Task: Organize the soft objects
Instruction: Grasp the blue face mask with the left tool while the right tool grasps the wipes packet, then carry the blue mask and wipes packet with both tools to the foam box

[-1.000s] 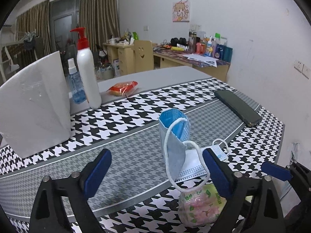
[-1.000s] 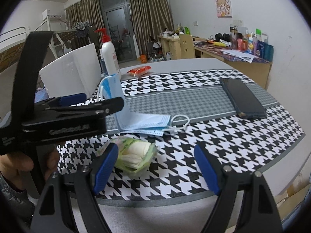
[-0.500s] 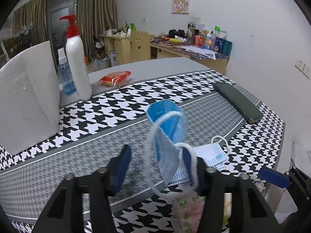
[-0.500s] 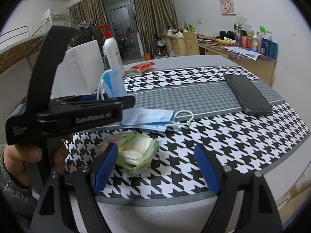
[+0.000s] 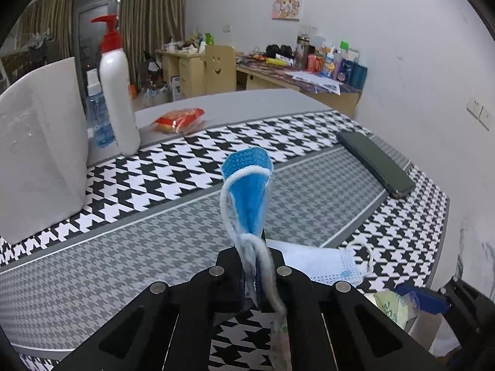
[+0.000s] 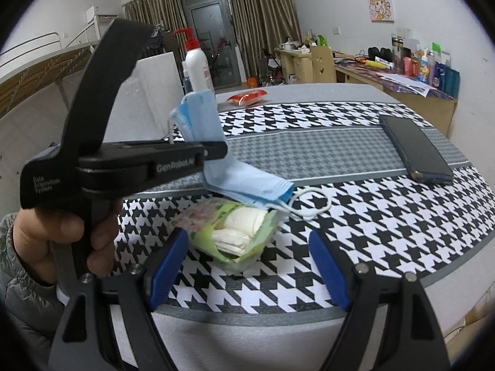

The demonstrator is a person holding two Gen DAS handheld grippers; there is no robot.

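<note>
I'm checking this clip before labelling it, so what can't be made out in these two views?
- Left gripper pads, left wrist view: hidden by its own black frame and the blue mask it pinches.
- Tissue pack, left wrist view: mostly behind that frame.
- Desk bottles: labels too small.
- Right gripper rear: cut off by the bottom edge.

The face mask (image 5: 247, 185) is soft, dimpled nonwoven cloth with a fuzzy white cord loop. The tissue pack (image 6: 235, 232) is crinkly, glossy plastic film over soft paper. The surface (image 5: 139, 247) wears a matt woven houndstooth cloth. The pump bottle (image 5: 117, 99) is smooth plastic; the phone (image 6: 414, 148) looks sleek and dark.
</note>
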